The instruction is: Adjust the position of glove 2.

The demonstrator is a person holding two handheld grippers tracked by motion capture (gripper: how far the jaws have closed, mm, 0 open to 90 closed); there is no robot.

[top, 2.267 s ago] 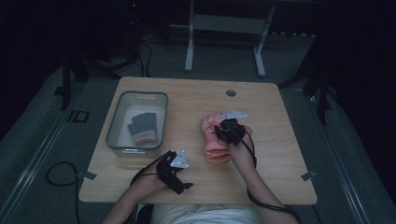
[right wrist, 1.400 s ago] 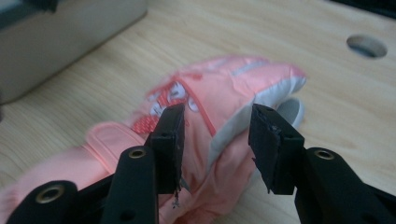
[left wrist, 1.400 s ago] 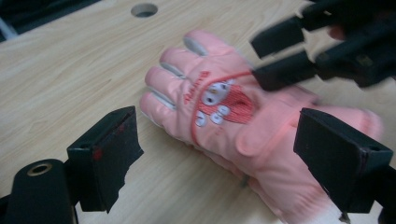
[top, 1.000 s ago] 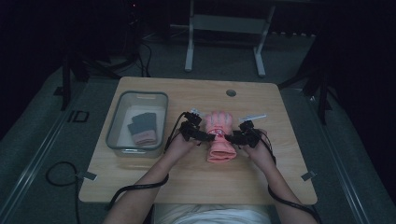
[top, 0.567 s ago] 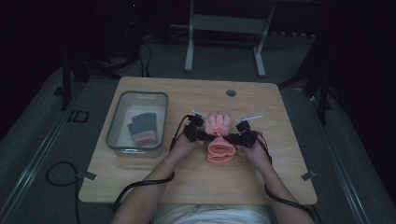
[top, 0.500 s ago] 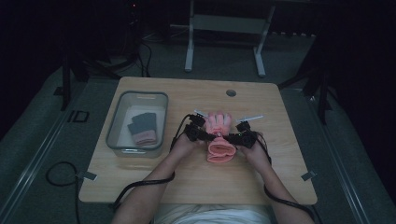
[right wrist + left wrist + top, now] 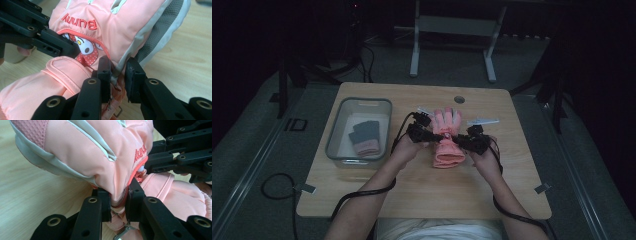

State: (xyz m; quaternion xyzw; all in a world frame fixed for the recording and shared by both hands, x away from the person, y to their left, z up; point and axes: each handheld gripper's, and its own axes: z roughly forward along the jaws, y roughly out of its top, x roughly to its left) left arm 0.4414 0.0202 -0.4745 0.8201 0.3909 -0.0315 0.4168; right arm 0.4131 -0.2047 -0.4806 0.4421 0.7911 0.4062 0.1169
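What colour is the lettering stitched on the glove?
Red, on the pink glove; the right gripper view shows it best.

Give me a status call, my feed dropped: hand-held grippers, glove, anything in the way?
Left hand-held gripper and right hand-held gripper both shut on pink glove, opposite edges. Glove mid-table. Bin with dark gloves to the left, apart.

Bare table (image 7: 492, 195) lies open nearside; the bin (image 7: 343, 134) blocks the left.
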